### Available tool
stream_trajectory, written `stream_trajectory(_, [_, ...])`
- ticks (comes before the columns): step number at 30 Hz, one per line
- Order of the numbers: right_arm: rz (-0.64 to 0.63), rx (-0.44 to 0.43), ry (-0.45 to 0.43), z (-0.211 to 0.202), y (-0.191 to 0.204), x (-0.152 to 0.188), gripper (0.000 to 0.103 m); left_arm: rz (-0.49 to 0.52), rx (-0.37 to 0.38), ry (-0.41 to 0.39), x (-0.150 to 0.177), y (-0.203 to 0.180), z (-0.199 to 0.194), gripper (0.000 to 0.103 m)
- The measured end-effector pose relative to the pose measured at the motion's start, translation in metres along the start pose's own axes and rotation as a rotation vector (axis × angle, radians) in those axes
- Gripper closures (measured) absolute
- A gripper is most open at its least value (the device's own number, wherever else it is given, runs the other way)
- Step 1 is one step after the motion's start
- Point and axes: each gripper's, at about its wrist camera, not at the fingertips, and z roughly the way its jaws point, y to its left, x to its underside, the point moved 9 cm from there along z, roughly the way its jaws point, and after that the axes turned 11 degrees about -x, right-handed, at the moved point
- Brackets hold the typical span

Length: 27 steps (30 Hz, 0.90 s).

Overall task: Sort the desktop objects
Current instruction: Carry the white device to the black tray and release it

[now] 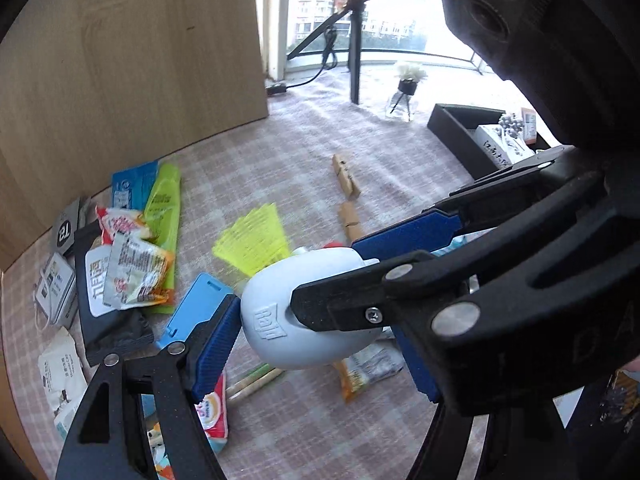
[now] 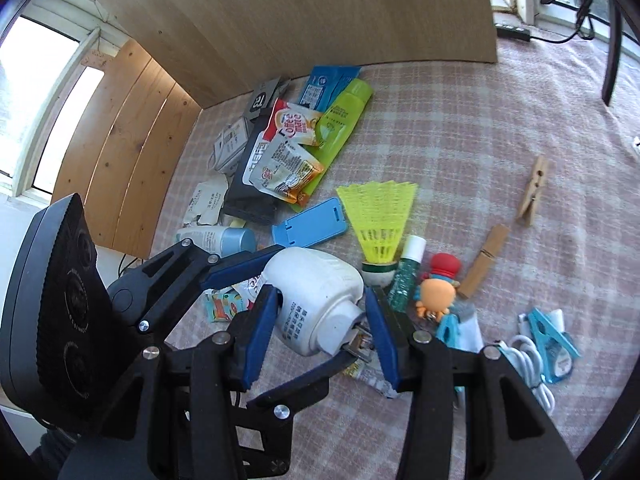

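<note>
Nearest in both wrist views, a white egg-shaped plug-in device (image 2: 316,300) is lifted clear of the checked tablecloth (image 2: 480,152), held between two sets of tongs at once. The left gripper (image 1: 316,320) spans its wide rounded body with blue pads on either side, jaws spread broadly around it; the right gripper (image 2: 320,320) pinches its narrower end, where the metal plug prongs stick out. It looks like hard, smooth plastic, rigid and probably light, so the curved shell could slip; the flatter plug end seems the surer place to grip, keeping off the prongs. Only the right wrist view shows the printed label and prongs; only the left shows the embossed logo on the shell. Just beyond lie a yellow shuttlecock (image 2: 378,220), a blue phone stand (image 2: 310,224) and a green glitter tube (image 2: 406,272), then two wooden clothespins (image 2: 532,192) and a pile of snack sachets (image 2: 288,160). Farthest, the left view alone shows a black tray (image 1: 460,136) holding boxes and a small vase (image 1: 404,96) by the window.
</note>
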Motion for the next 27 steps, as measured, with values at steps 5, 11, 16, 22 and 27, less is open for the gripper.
stream_trajectory(5, [0.016,0.061,-0.098,-0.068,-0.026,0.017,0.058,0.083,0.059,-0.046,-0.03,-0.069,-0.011,0.03])
stream_trajectory(11, [0.107,0.149,-0.196,-0.158,-0.088,0.059,0.058,0.208,0.161,-0.079,-0.059,-0.179,-0.012,0.03])
stream_trajectory(16, [0.199,0.233,-0.281,-0.238,-0.145,0.099,0.058,0.312,0.256,-0.102,-0.085,-0.28,-0.018,0.03])
stream_trajectory(22, [0.309,0.332,-0.394,-0.336,-0.206,0.147,0.057,0.407,0.352,-0.124,-0.112,-0.394,-0.025,0.03])
stream_trajectory(27, [0.373,0.405,-0.444,-0.39,-0.247,0.172,0.057,0.405,0.369,-0.086,-0.133,-0.451,-0.018,0.028])
